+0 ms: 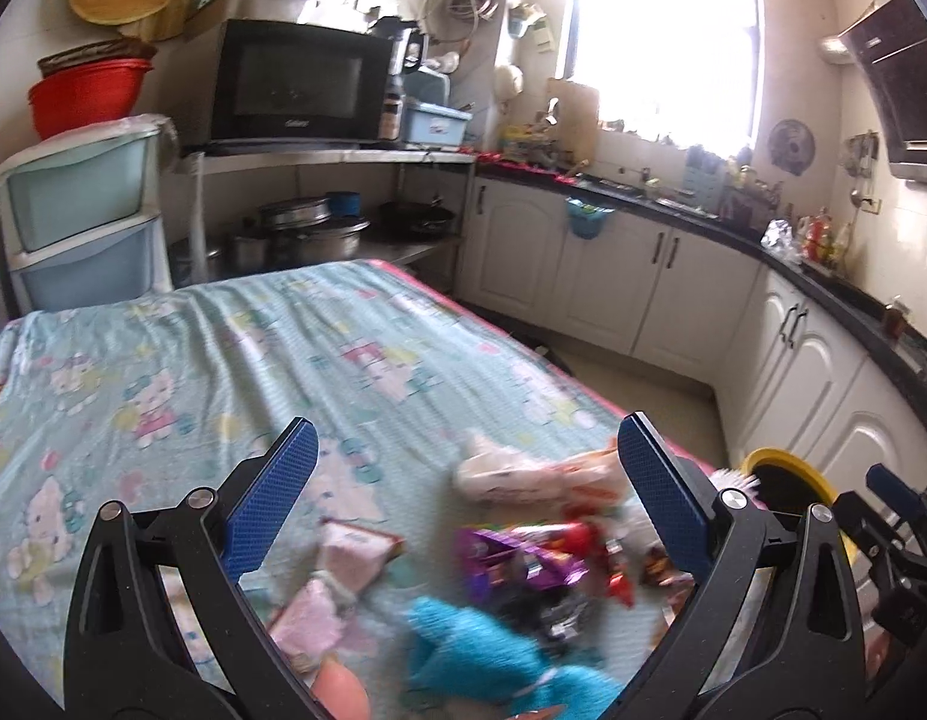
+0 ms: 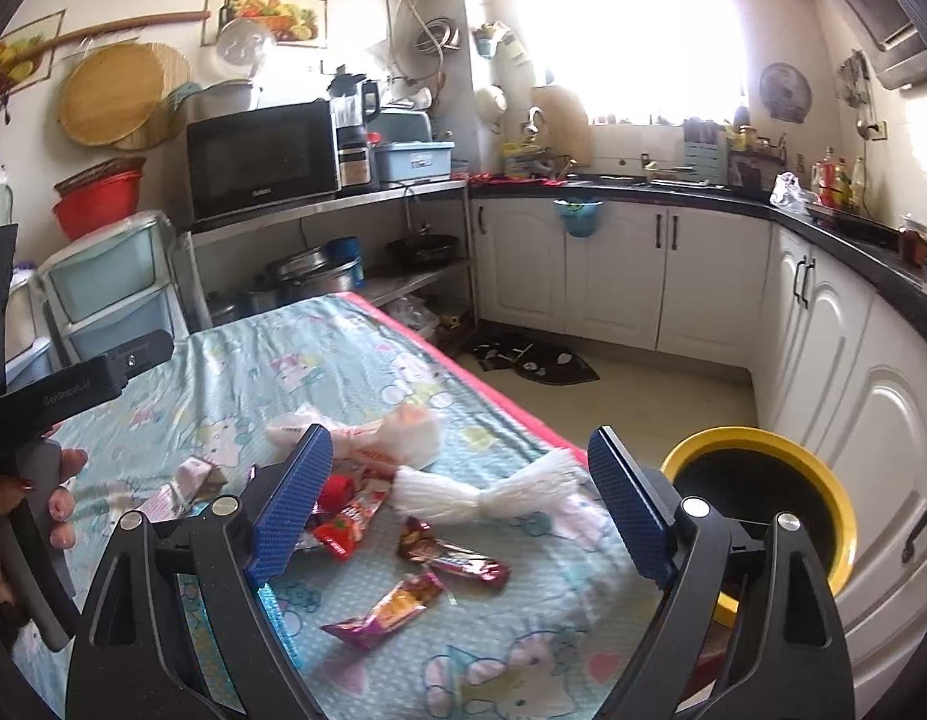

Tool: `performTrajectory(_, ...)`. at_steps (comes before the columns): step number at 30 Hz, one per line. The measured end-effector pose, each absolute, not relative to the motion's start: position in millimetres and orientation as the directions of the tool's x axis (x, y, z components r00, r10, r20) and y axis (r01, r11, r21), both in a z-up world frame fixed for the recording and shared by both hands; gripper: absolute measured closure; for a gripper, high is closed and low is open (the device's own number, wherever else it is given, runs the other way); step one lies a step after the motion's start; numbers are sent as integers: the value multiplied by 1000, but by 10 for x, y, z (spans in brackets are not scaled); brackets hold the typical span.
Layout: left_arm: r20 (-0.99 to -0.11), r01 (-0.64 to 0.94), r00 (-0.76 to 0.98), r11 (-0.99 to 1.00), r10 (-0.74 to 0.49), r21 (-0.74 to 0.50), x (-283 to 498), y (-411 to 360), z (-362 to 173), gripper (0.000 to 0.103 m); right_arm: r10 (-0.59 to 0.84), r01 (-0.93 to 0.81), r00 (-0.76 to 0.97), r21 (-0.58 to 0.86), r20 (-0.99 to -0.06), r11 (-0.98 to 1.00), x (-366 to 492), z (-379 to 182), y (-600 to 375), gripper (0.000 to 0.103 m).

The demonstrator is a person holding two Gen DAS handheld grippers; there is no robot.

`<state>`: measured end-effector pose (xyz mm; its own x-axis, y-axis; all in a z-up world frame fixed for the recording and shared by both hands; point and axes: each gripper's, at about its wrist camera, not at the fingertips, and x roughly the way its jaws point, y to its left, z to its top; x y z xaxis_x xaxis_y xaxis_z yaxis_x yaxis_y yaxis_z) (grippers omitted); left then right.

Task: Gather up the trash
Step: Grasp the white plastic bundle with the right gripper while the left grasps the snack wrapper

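Trash lies on a table with a Hello Kitty cloth (image 2: 295, 372): two red-gold snack wrappers (image 2: 391, 603), a dark red wrapper (image 2: 457, 558), red packets (image 2: 343, 516), a white plastic bag (image 2: 397, 432) and a white yarn tassel (image 2: 493, 495). A yellow-rimmed bin (image 2: 763, 498) stands right of the table. My right gripper (image 2: 460, 510) is open above the wrappers. In the left wrist view, my left gripper (image 1: 463, 504) is open over a purple wrapper (image 1: 511, 558), a pink packet (image 1: 349, 552), the white bag (image 1: 523, 474) and a blue knitted thing (image 1: 493, 648).
White cabinets with a black counter (image 2: 703, 198) run along the back and right. A shelf with a microwave (image 2: 259, 162), pots and plastic drawers (image 2: 109, 294) stands behind the table. A dark mat (image 2: 535, 360) lies on the floor.
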<state>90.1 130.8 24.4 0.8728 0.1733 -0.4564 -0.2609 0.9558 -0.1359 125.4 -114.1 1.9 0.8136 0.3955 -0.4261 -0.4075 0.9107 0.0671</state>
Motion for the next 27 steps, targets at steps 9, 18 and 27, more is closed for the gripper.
performTrajectory(9, -528, -311, 820, 946, 219, -90, 793, 1634, -117, 11, 380, -387, 812, 80, -442, 919, 1364, -193, -1057, 15)
performTrajectory(18, -593, -324, 776, 943, 216, -80, 780, 1793, -509, 11, 293, -304, 828, 58, -478, 951, 1673, -572, -1147, 14)
performTrajectory(27, -675, -344, 713, 933, 187, -104, 902, 1930, -812, 11, 274, -242, 796, 131, -540, 961, 2097, -851, -1214, 14)
